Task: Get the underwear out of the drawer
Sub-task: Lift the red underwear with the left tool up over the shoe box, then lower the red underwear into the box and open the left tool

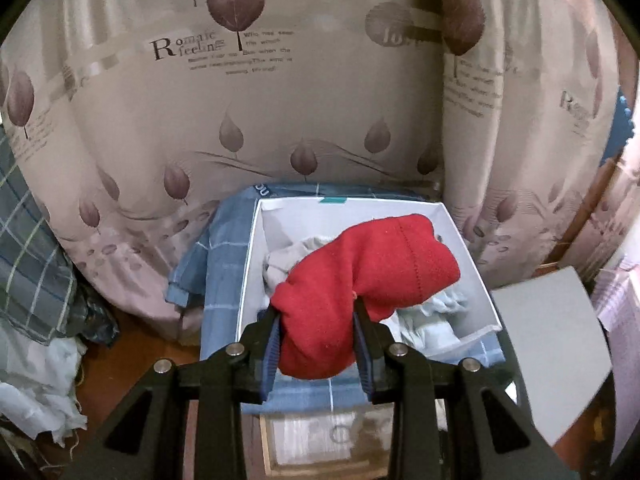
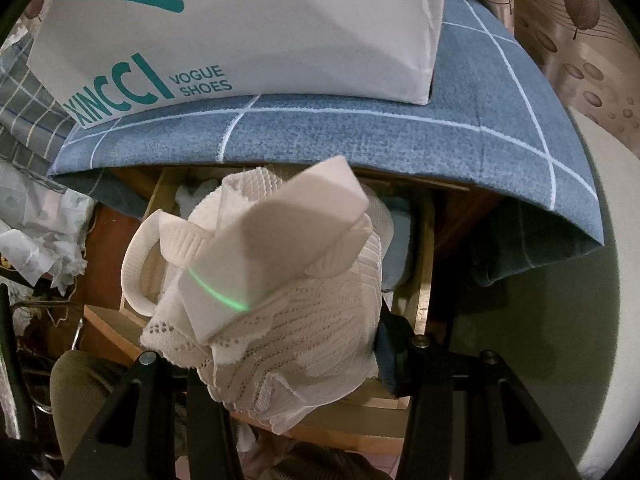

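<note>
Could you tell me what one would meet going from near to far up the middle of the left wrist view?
Left gripper → red underwear → pale garments in the white box → leaf-print curtain.

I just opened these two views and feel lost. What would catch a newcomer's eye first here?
The red underwear stands out most, clamped in the left gripper over a white shoe box that holds pale clothes. In the right wrist view, a white lace garment bunched in the right gripper fills the middle, above an open wooden drawer. Behind it lies a blue checked cloth.
</note>
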